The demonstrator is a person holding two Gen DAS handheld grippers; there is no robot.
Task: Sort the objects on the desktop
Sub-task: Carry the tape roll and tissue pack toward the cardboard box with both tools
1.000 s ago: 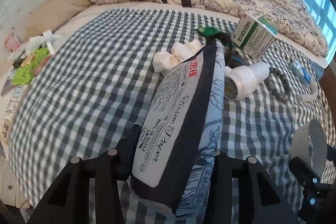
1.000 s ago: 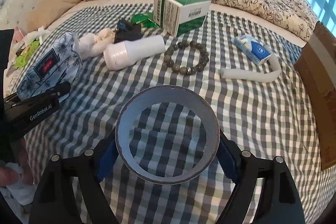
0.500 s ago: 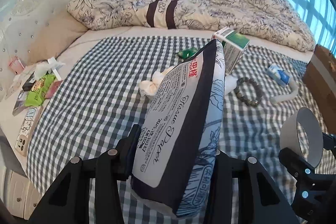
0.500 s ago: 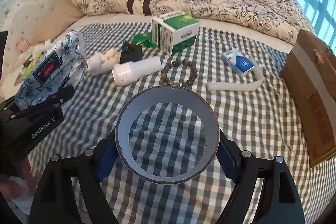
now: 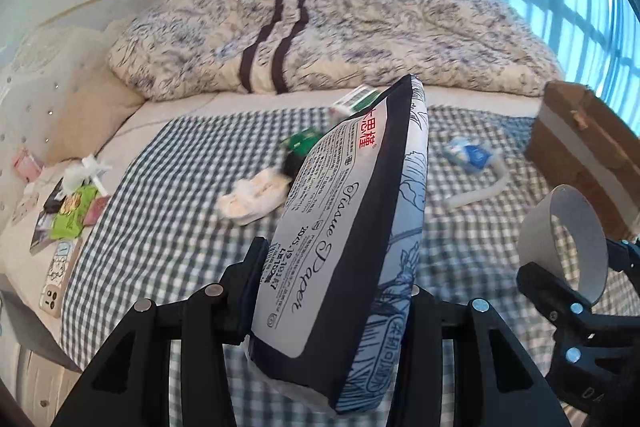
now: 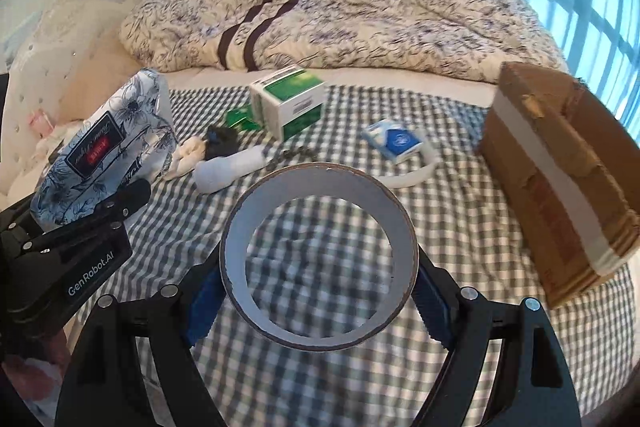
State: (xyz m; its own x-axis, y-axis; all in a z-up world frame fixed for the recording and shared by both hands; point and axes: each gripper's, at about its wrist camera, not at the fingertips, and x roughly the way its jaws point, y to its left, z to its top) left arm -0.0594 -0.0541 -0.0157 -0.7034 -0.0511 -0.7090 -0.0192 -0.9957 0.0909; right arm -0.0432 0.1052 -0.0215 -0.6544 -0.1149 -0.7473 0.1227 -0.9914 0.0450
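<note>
Above the checked bed cover | left gripper (image 5: 332, 311) clamps tissue pack (image 5: 352, 235), right gripper (image 6: 318, 291) clamps tape roll (image 6: 318, 259) | both have risen, cardboard box (image 6: 560, 179) now near (likely the drop place) | other items remain.

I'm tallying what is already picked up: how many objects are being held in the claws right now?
2. The tissue paper pack is gripped in the left claw; the tape roll is in the right claw. Everything else lies on the bed.
</note>
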